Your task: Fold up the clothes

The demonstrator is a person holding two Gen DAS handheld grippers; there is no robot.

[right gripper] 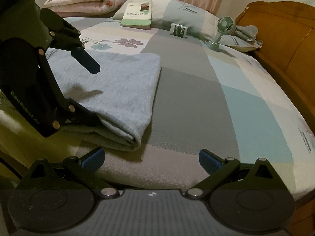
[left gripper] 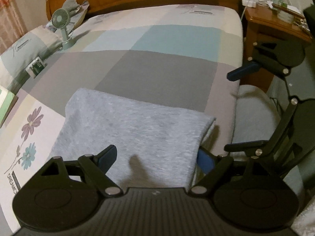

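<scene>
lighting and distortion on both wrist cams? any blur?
Left wrist: dim warm light, fisheye bends the bed edge, a finger shadow on the grey garment, mild softness. Right wrist: equally dim, the headboard curves, the garment shadow falls rightwards, corners vignetted.

Bedsheet (right gripper: pixel 187 102) lies bare from 12 to 3 o'clock of the folded grey garment (right gripper: pixel 118 90); desk fan (right gripper: pixel 222 31), card box (right gripper: pixel 179 29), book (right gripper: pixel 137 13) crowd 12 o'clock.
</scene>
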